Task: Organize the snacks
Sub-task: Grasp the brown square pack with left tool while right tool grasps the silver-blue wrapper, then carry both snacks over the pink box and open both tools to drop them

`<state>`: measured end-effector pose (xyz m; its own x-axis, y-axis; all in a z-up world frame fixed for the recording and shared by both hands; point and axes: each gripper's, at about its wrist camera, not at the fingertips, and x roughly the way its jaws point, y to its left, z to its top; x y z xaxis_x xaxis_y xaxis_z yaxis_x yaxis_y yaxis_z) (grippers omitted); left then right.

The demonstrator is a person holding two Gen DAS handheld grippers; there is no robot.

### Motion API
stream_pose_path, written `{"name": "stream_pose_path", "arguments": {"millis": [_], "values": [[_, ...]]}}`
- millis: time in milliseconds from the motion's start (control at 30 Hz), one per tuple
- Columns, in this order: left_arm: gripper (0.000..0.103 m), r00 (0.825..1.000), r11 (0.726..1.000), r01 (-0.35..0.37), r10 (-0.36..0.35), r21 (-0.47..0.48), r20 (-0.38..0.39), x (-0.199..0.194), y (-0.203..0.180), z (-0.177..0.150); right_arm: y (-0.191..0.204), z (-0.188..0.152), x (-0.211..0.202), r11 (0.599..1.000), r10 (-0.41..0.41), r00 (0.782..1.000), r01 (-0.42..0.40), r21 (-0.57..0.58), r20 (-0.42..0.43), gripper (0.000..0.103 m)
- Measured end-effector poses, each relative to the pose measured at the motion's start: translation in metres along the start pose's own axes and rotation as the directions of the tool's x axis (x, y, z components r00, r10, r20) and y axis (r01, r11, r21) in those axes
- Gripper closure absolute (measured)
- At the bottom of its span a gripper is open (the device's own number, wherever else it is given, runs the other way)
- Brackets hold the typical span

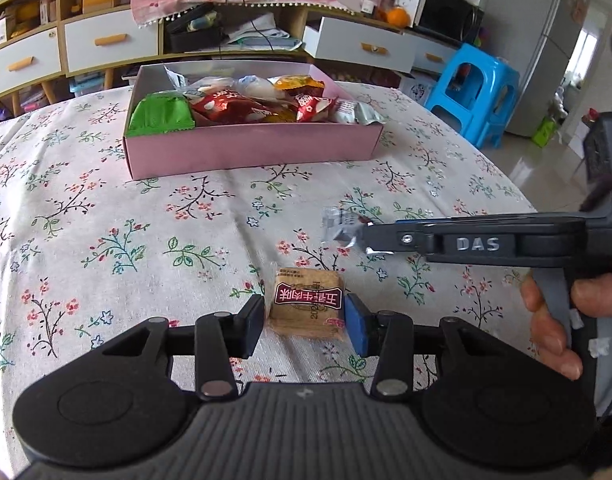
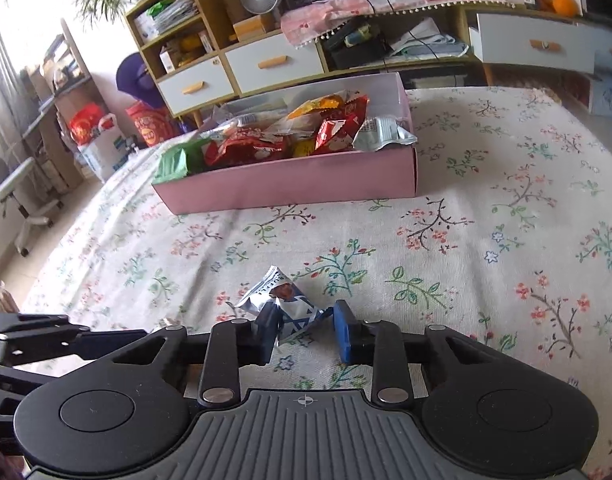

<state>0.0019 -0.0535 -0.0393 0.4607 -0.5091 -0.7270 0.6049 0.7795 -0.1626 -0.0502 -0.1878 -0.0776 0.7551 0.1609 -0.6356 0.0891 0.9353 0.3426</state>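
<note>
Brown snack packet (image 1: 305, 305) sits on the floral desk (image 1: 106, 240) between the left tongs (image 1: 305, 326), pads touching its sides, silver-blue packet (image 2: 280, 304) held loosely in the part-closed right tongs (image 2: 305, 334), pink snack box (image 1: 250, 148) well ahead of both.

I see a table under a floral tablecloth (image 1: 106, 216), white with printed sprigs. On it, at the far side, sits a pink box (image 1: 250, 152) filled with wrapped snacks. Nearer me lie a tan biscuit packet (image 1: 306, 304) and, well apart from the box, a silver-blue wrapped snack (image 2: 278, 300).
</note>
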Motion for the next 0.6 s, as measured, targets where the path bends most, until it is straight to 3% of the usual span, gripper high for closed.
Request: {"name": "stream_pose_path", "arguments": {"millis": [333, 600], "values": [[0.063, 0.999, 0.998, -0.026, 0.027, -0.054, 0.023, -0.009, 0.01, 0.01, -0.01, 0.004, -0.03, 0.995, 0.029, 0.998, -0.035, 0.097, 0.063, 0.074], [0.063, 0.997, 0.998, -0.028, 0.032, -0.051, 0.072, -0.009, 0.009, 0.037, -0.015, 0.017, -0.027, 0.986, 0.026, 0.995, -0.041, 0.161, 0.093, 0.074]]}}
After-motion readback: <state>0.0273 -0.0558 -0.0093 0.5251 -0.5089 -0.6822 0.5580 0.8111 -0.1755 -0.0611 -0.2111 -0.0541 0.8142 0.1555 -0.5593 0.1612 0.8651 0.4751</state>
